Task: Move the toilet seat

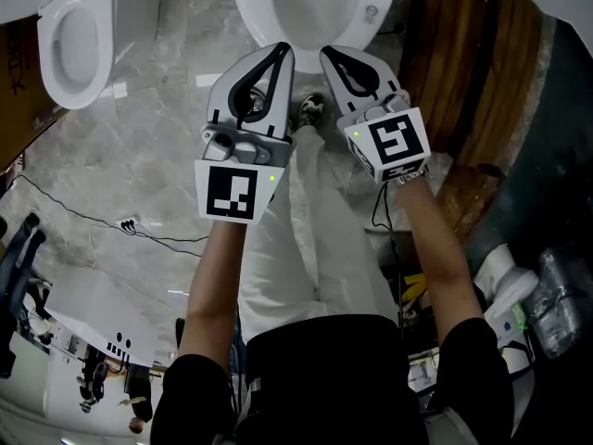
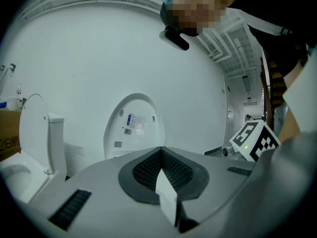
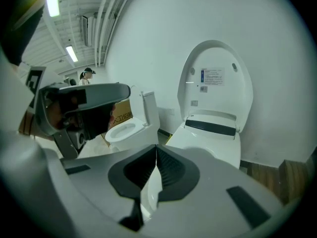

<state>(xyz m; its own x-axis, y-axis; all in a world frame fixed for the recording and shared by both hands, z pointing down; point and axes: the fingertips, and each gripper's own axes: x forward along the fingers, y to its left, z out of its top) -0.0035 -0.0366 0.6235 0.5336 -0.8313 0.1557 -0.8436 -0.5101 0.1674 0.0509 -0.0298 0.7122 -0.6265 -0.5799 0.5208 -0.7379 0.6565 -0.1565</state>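
White-grey plastic fills the foreground: the left gripper [image 1: 280,52] and the right gripper [image 1: 330,56] are held side by side ahead of the person's legs, both pointing at the toilet. Each gripper view shows its jaws pressed fully together with nothing between them. My reading is that both are being brought in as closed, blunt pushers, not readied for a pinch.

Just past their tips lies the rim of the toilet bowl [image 1: 363,3], on the grey marbled floor [image 1: 139,156]. Behind the bowl the toilet seat [image 3: 215,83] stands upright against the white wall, its label facing the room. Whether seat and lid are raised as one piece I cannot tell. Neither gripper touches it, so the move looks not yet begun; tipping it forward and down would be the likely job.

Farther left, well apart, a second toilet [image 1: 74,40] stands, its own lid up too.
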